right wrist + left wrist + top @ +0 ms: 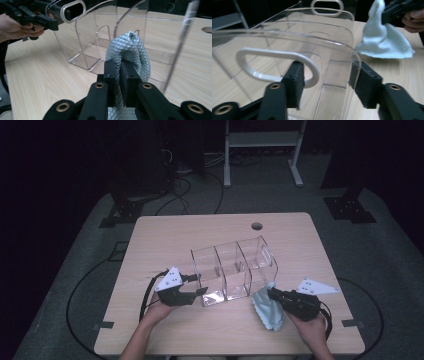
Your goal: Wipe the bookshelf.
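A clear plastic organizer (235, 270) with three compartments lies at the middle of the wooden table (200, 335). My left gripper (200, 285) is at its left end wall. In the left gripper view one pad (294, 82) sits in the white-rimmed handle slot (274, 65) and the other pad presses the wall's outer edge, so my left gripper (328, 82) is shut on the organizer (332, 50). My right gripper (272, 293) is shut on a light blue cloth (265, 307) at the organizer's near right corner. The cloth (130, 47) bulges above my right gripper (119, 72).
A round cable hole (256, 226) is in the table's far edge. A white metal stand (262, 140) and black cables are on the floor beyond the table. The person's hands hold both grippers near the table's front edge.
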The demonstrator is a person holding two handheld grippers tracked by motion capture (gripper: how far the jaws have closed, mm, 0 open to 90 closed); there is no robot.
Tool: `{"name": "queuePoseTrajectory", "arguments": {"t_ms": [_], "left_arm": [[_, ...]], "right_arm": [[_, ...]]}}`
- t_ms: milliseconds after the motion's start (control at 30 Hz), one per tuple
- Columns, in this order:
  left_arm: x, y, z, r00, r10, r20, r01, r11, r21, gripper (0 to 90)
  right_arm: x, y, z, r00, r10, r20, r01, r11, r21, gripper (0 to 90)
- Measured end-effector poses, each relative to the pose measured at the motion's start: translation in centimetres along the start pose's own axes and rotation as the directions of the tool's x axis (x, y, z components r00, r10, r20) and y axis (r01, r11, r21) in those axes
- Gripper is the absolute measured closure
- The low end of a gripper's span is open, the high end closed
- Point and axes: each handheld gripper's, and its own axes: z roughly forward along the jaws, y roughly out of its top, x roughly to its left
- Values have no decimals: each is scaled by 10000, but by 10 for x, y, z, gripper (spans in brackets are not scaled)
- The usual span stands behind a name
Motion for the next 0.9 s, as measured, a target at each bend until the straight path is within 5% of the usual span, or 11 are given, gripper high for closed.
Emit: {"name": "queuePoseTrajectory", "arguments": {"t_ms": [367,900], "left_arm": [[14,-6,-8,9942,-466,-967,450,9988,-182,476],[26,-9,-10,9818,-807,-1718,757,9965,-353,524]], "right_arm": [[-17,11,7,9998,161,96,-162,9997,193,834],[-29,23,26,10000,-9,13,8,9986,534,834]]}}
